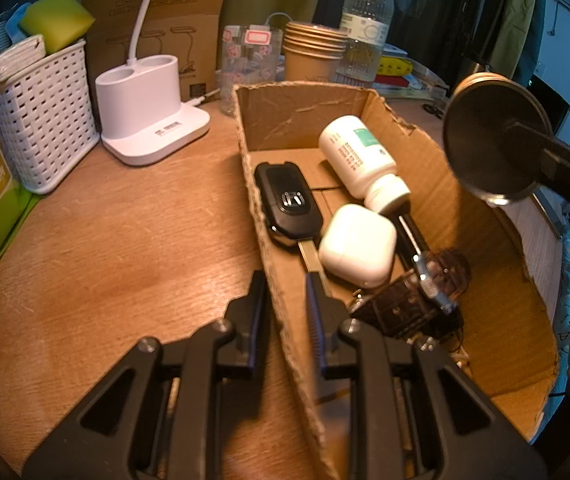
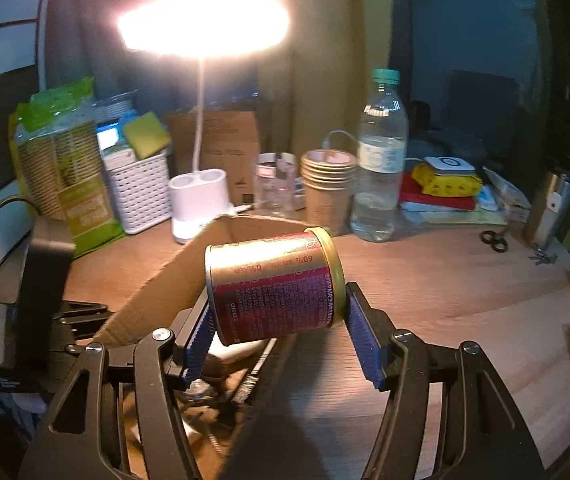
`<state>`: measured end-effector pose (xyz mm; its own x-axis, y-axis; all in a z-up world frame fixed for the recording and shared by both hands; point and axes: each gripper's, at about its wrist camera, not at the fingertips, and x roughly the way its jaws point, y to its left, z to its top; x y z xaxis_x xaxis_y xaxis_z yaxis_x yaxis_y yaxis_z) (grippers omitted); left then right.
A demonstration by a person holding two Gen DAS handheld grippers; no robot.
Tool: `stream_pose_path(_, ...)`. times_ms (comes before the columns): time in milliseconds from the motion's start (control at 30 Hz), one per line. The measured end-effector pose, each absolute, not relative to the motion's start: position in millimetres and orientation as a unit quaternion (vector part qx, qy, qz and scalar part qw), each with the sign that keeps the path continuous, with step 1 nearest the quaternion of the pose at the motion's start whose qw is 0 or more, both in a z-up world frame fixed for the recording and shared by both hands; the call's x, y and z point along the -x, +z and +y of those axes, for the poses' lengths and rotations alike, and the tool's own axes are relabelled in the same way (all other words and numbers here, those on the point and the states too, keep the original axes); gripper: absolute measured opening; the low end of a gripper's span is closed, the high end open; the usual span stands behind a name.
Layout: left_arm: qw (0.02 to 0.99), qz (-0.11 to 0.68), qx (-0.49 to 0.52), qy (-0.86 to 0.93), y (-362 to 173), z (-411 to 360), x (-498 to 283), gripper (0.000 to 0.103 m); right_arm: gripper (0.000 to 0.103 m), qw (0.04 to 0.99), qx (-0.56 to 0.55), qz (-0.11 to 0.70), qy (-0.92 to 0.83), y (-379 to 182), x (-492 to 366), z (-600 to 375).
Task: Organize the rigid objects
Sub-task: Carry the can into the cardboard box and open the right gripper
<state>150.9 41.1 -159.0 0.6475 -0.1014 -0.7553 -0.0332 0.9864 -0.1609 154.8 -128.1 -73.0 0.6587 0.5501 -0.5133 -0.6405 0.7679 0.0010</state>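
While the left gripper (image 1: 285, 300) pinched the near wall of the cardboard box (image 1: 305, 108), its jaws nearly closed on the cardboard, the right gripper (image 2: 277, 320) held a can (image 2: 275, 284) sideways between its blue pads, clamped end to end above the box's far side. Inside the box lay a car key (image 1: 287, 202), a white bottle (image 1: 359, 158), an earbud case (image 1: 357, 244) and a watch (image 1: 417, 300).
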Motion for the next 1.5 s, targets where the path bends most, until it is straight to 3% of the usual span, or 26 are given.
stream_pose_path(867, 0.904, 0.419, 0.08, -0.019, -159, 41, -151, 0.021, 0.065, 0.881, 0.107, 0.272, 0.371, -91, -152, -102)
stream_pose_path(1033, 0.904, 0.419, 0.079, -0.018, -159, 40, -151, 0.021, 0.067, 0.88, 0.112, 0.266, 0.378, -90, -149, -99)
stream_pose_path(1100, 0.904, 0.42, 0.079, -0.019, -159, 40, -151, 0.021, 0.074, 0.88, 0.112, 0.261, 0.382, -88, -148, -99)
stream_pose_path(1500, 0.904, 0.419, 0.079, -0.018, -159, 40, -151, 0.021, 0.074, 0.882, 0.109, 0.262, 0.376, -87, -149, -104)
